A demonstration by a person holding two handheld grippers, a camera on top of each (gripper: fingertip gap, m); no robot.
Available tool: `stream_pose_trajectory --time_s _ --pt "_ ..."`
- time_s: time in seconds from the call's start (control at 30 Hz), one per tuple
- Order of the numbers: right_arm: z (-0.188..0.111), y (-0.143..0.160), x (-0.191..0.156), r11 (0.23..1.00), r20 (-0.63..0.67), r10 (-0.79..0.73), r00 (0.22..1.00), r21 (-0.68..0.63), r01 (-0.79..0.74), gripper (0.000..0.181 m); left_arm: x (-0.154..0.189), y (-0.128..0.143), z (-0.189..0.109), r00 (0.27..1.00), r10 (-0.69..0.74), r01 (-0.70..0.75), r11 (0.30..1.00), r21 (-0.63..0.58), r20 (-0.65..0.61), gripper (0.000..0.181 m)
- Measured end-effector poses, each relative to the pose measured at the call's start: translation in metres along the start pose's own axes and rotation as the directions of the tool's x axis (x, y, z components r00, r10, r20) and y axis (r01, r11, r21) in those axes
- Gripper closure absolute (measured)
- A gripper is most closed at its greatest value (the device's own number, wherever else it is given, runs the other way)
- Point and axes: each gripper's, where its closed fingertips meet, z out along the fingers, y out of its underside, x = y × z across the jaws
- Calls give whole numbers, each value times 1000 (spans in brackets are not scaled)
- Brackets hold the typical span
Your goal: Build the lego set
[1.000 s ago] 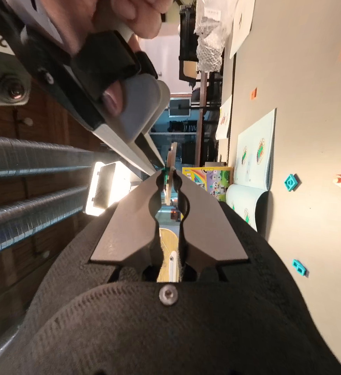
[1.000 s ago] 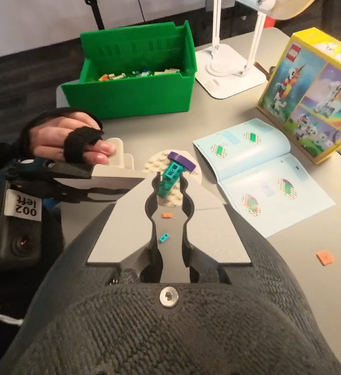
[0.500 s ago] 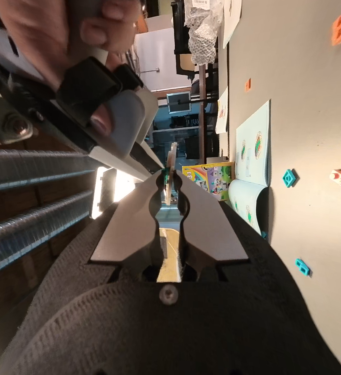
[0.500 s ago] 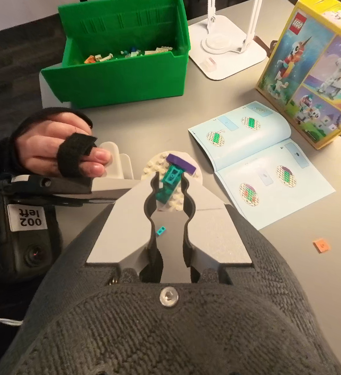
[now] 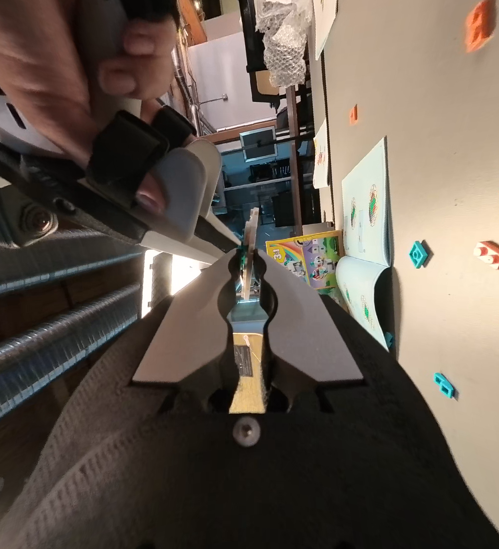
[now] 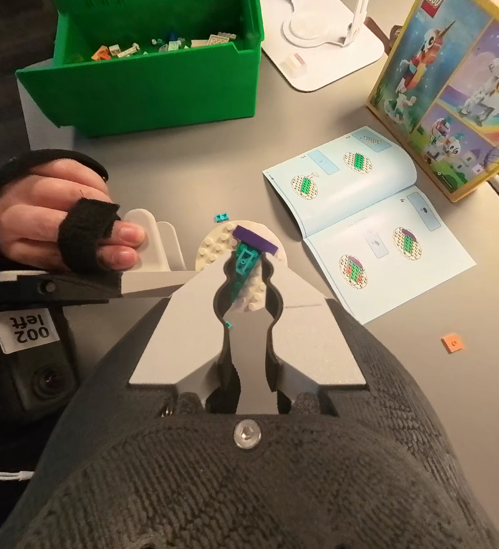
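Note:
A round white studded plate (image 6: pixel 212 252) carries a purple piece (image 6: pixel 255 239) and a long teal plate (image 6: pixel 244 261). My left gripper (image 5: pixel 248 254) is shut on the round plate's edge, which shows edge-on in the left wrist view (image 5: pixel 251 231), and holds it above the table. My right gripper (image 6: pixel 246 263) is shut on the teal plate, which lies tilted against the round plate's studs. In the left wrist view the right gripper's tips (image 5: pixel 236 245) meet the plate from the upper left. In the right wrist view a left finger (image 6: pixel 153 285) reaches in from the left.
A green bin (image 6: pixel 153 86) of loose bricks stands at the back. An open instruction booklet (image 6: pixel 361 225), the set's box (image 6: pixel 465 89) and a white lamp base (image 6: pixel 325 53) lie to the right. Loose orange (image 6: pixel 452 343), teal (image 5: pixel 419 254) and red-white (image 5: pixel 493 255) pieces dot the table. Left and right tips are no more than a few centimetres apart.
Both grippers have stayed locked on the plate and the teal piece. The pair has shifted a little over the table, and the bin and booklet now look closer in the right wrist view.

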Motion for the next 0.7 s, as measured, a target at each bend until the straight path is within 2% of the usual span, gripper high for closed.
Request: stream_pose_trajectory --time_s 0.2,0.33,0.43,0.5,0.6,0.7 --pt "-1 -1 -3 999 28 -19 999 31 19 175 0 1 0 1000 -21 21 1000 -1 3 174" --pt "-19 -25 -7 953 124 -79 989 301 38 175 -16 1 -7 987 -154 151 986 66 41 174" --pt "-34 -34 -21 886 279 -116 953 462 -28 175 -35 -4 -17 940 -340 329 926 186 34 174" --pt "-43 -36 -24 850 358 -129 925 520 -83 175 -50 -3 -23 899 -436 415 876 245 35 175" --pt "-57 -39 -27 808 402 -181 898 581 -98 175 -65 0 -30 844 -535 505 808 303 20 175" --pt "-67 -41 -31 785 385 -248 889 618 -49 175 -72 1 -34 806 -592 557 759 336 2 175"
